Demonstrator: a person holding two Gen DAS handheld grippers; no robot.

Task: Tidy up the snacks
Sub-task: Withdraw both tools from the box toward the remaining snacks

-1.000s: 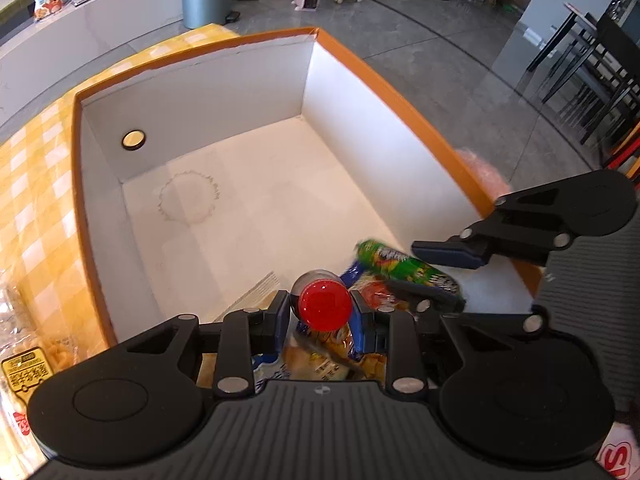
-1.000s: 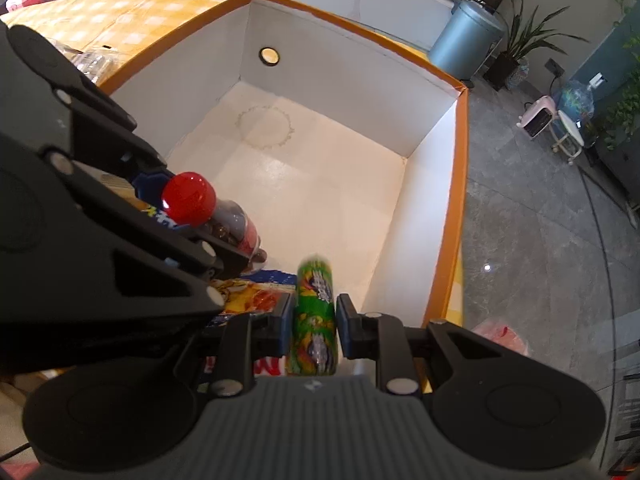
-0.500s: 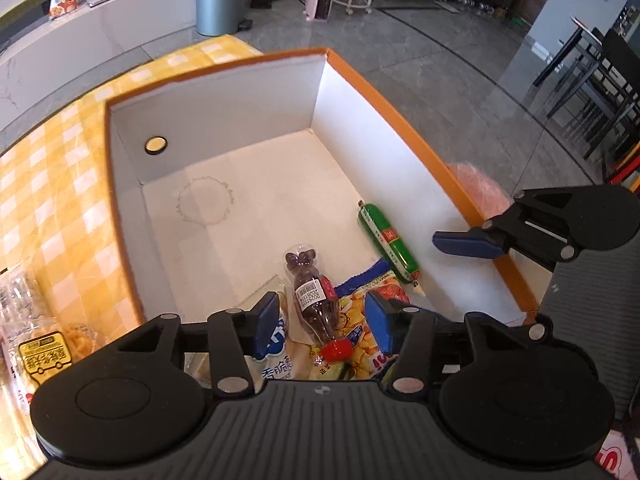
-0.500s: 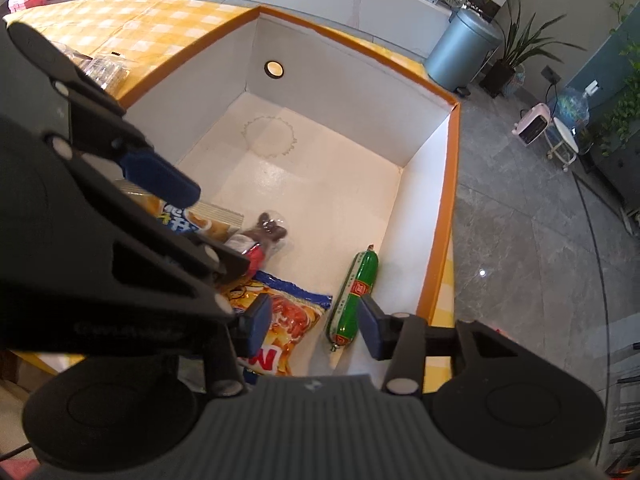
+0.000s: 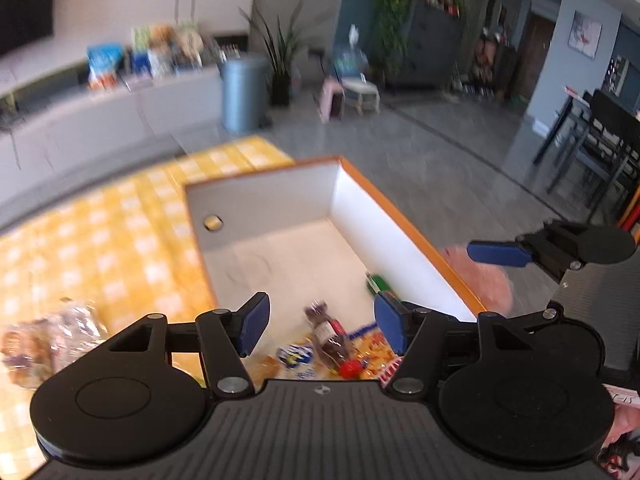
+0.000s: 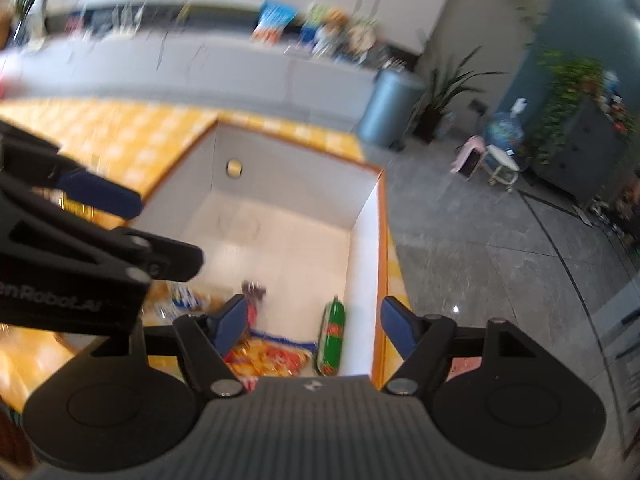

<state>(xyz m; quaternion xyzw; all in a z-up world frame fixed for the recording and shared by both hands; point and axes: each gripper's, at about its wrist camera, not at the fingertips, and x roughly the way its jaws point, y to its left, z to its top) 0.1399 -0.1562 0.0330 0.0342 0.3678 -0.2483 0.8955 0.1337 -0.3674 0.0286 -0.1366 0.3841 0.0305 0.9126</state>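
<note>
Left wrist: both tongs [image 5: 320, 326] [image 6: 312, 322] have just opened, empty; bottle [image 5: 330, 340] and sausage [image 6: 331, 338] dropped in box [image 5: 404, 224]

Bright, even daylight. Both views motion-blurred, worst on the far counter [image 6: 192, 60]. Fisheye bends the edges. Floor [image 6: 500, 248] shows slight glare.

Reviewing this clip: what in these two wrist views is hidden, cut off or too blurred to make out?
- Left wrist view: the near end of the box and the snack packets there are hidden behind the left hand-held gripper.
- Left wrist view: the bottle label is too blurred to read.
- Right wrist view: the green sausage print is unreadable.
- Right wrist view: shelf items behind are motion-blurred.
</note>
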